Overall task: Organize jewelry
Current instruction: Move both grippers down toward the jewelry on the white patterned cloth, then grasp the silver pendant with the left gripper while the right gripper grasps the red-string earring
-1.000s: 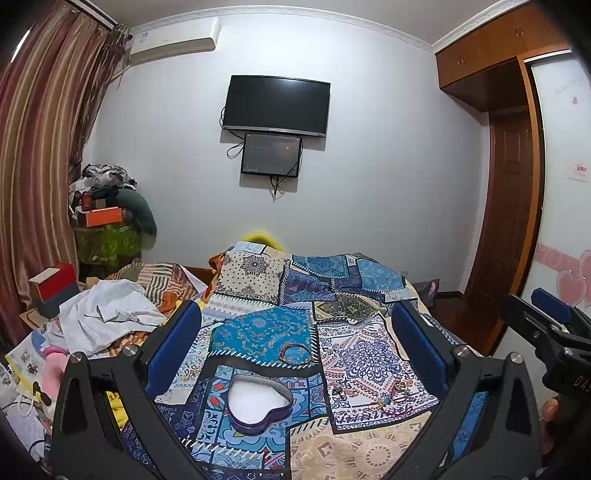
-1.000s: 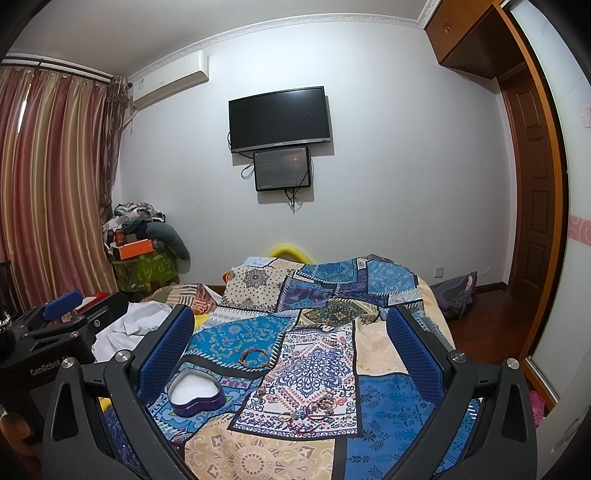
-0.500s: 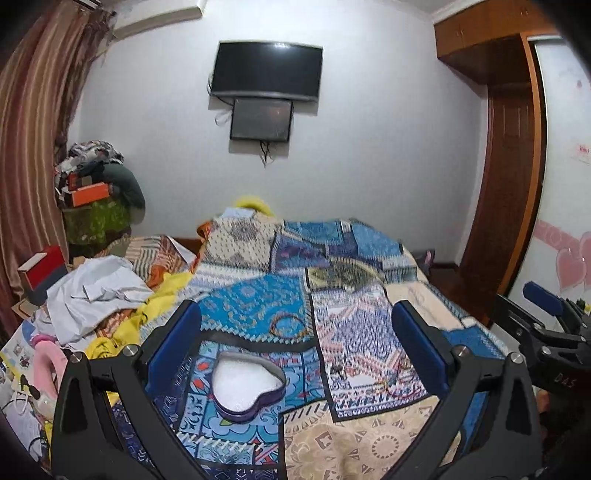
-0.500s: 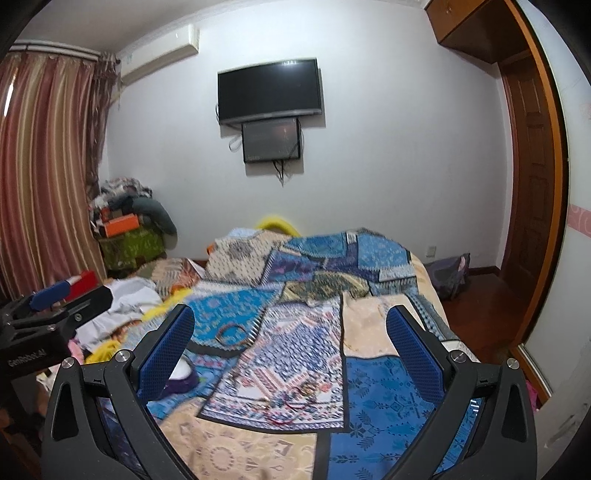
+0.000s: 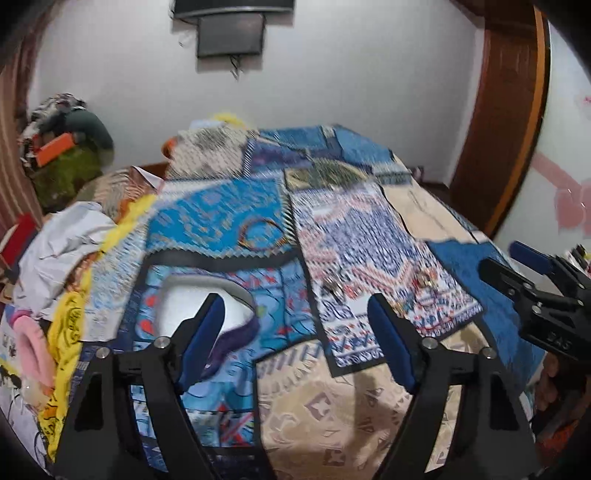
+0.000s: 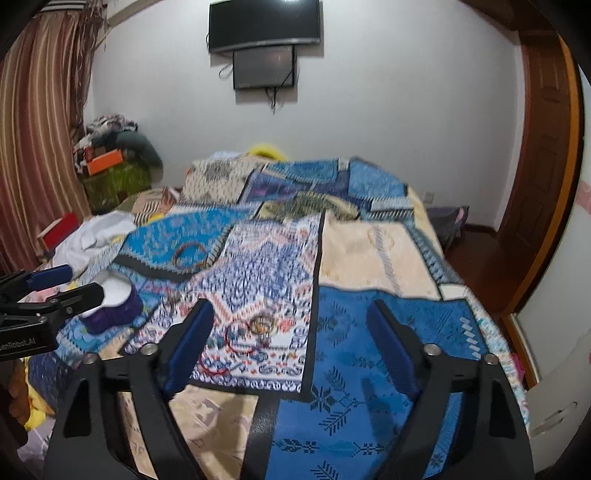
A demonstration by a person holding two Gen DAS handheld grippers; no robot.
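Blue-padded fingers of the left gripper [image 5: 295,321] stand wide apart over the patchwork bedspread [image 5: 332,398], clamping nothing; the right gripper [image 6: 290,325] is spread the same way, also empty. Just beyond the left one's left finger lies one heart-shaped purple box [image 5: 207,306] with a white lining, open on top. Between the right gripper's fingers, on the blue-and-white panel, sits one small heap of jewelry [image 6: 258,330]; blur makes an exact count doubtful, though a red loop and some metallic rings show. Farther up, on the bright blue panel, lies one lone bangle [image 6: 190,253]. The right wrist view shows the whole wall television [image 6: 264,24] and the striped curtain [image 6: 40,129]; the left wrist view cuts the television off but shows a pink heart decoration [image 5: 570,210] on the right-hand wall. Each view catches the other gripper at its edge.
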